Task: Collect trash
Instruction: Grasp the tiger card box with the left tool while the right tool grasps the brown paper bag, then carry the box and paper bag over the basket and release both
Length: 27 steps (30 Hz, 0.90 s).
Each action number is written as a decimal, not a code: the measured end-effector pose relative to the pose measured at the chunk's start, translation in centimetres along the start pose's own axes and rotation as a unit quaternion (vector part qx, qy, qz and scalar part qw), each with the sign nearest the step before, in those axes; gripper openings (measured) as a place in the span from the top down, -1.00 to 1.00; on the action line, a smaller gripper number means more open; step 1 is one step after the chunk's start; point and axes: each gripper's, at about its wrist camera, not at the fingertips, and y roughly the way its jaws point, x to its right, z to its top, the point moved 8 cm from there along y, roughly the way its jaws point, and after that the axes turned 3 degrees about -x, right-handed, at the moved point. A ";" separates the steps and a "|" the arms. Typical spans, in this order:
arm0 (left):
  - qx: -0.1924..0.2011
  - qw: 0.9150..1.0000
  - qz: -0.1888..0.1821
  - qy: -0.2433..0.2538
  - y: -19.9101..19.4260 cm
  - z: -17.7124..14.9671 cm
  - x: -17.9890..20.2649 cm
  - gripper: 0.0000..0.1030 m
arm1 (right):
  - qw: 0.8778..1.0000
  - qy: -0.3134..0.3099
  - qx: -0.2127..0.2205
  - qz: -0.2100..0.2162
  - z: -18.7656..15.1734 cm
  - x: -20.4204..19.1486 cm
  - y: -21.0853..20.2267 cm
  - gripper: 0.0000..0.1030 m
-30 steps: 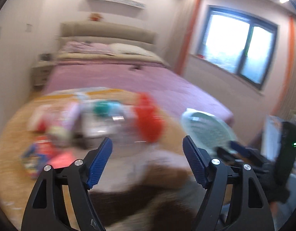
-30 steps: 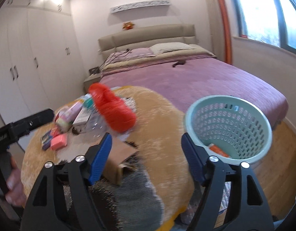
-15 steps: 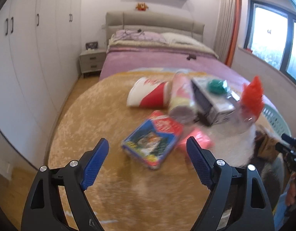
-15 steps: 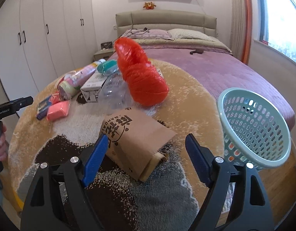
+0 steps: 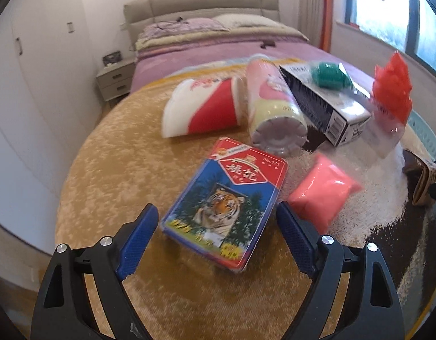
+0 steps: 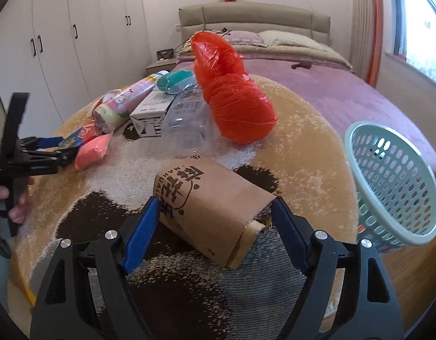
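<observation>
I hold my left gripper (image 5: 215, 232) wide open, its jaws spread on either side of the near end of the tiger box (image 5: 226, 206), clamping nothing. The box lies flat on the rug (image 5: 113, 170), so I come in low and along its length, where the narrow width fits between my jaws. The pink pack (image 5: 324, 189) sits just beside the box on the right, close to my right jaw; I judge I could catch it by mistake if I drift that way.

My right gripper (image 6: 215, 221) is also wide open and empty, its jaws flanking the paper bag (image 6: 209, 204), which lies on its side with its folded end toward me. The pads look close to the bag's sides, but I cannot tell whether they touch.

The rest of the trash is strewn further back: a red-and-white cup (image 5: 203, 110) on its side, a pink can (image 5: 274, 107) beside it, a carton (image 5: 325, 104) with a green wad (image 5: 331, 75) on top, a clear bottle (image 6: 186, 119) and a red plastic bag (image 6: 234, 99). The basket (image 6: 393, 187) stands off the rug's right edge, tilted in my view, near enough to my right side that the paper bag seems the natural first drop. Both grasps are not yet made.
</observation>
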 end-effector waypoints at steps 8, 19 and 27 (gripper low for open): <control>0.005 1.000 0.000 -0.008 0.0 0.4 0.2 -0.45 | 1.000 0.002 -0.015 0.012 -0.7 -0.5 0.5 -0.11; 0.052 0.996 -0.046 -0.059 -3.8 -0.6 0.7 -0.35 | 0.999 -0.015 0.016 0.026 -0.5 -2.4 -1.2 0.43; 0.091 0.990 -0.085 -0.071 -7.3 0.6 3.1 -0.31 | 0.998 -0.006 0.048 0.026 0.5 -2.3 -4.1 0.44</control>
